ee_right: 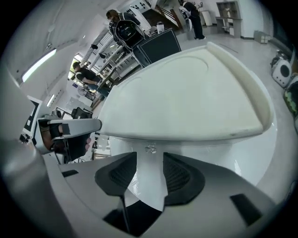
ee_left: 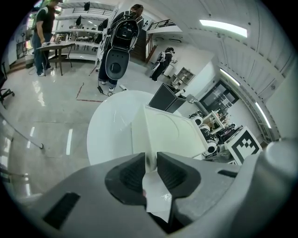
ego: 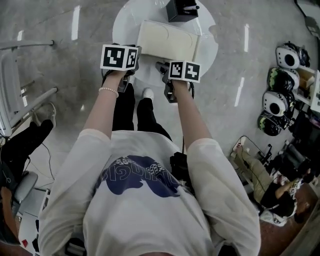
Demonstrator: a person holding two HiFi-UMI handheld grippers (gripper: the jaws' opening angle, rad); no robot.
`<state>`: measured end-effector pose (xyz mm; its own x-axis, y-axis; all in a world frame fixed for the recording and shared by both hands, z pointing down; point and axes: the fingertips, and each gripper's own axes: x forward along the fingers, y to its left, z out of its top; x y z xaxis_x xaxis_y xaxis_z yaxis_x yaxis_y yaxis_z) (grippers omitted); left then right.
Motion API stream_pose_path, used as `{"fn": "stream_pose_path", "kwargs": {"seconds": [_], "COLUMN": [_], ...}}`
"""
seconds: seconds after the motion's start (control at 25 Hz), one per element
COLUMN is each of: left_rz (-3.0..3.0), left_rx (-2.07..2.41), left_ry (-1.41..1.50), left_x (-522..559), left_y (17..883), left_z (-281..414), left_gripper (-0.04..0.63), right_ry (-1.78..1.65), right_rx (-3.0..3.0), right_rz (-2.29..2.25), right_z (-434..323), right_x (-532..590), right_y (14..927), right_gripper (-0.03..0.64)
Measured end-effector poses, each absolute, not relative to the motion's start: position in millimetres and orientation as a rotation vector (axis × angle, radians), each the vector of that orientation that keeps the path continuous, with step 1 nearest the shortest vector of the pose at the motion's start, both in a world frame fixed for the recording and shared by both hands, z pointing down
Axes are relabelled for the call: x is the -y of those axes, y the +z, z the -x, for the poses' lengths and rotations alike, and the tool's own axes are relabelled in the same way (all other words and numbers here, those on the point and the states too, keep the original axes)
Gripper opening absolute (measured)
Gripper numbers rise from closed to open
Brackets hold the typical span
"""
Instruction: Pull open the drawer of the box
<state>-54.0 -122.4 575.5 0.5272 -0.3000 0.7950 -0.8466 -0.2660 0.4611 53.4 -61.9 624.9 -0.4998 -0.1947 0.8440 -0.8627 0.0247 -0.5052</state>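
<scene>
Box [ee_right: 186, 93] stands just ahead of the right claw [ee_right: 150, 156], jaws apart.

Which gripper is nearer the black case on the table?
Right. The right gripper is at the white box's near side, in line with the black case; the left gripper is further off, at the box's left corner.

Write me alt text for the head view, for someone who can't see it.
Seen from above, a person holds a left gripper and a right gripper at the near edge of a cream box on a round white table. A black box stands on the table's far side.
</scene>
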Motion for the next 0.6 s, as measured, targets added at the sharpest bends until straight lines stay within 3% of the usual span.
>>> {"fn": "stream_pose_path", "kwargs": {"seconds": [0.6], "left_rz": [-1.797], "left_rx": [0.944], "left_ry": [0.716], "left_x": [123.6], "left_y": [575.7], "left_z": [56.3], "left_gripper": [0.081], "right_ry": [1.685], "right_rx": [1.606], "right_rz": [-1.008], "right_z": [-49.0], "right_x": [77.0], "right_y": [641.1], "right_gripper": [0.140]}}
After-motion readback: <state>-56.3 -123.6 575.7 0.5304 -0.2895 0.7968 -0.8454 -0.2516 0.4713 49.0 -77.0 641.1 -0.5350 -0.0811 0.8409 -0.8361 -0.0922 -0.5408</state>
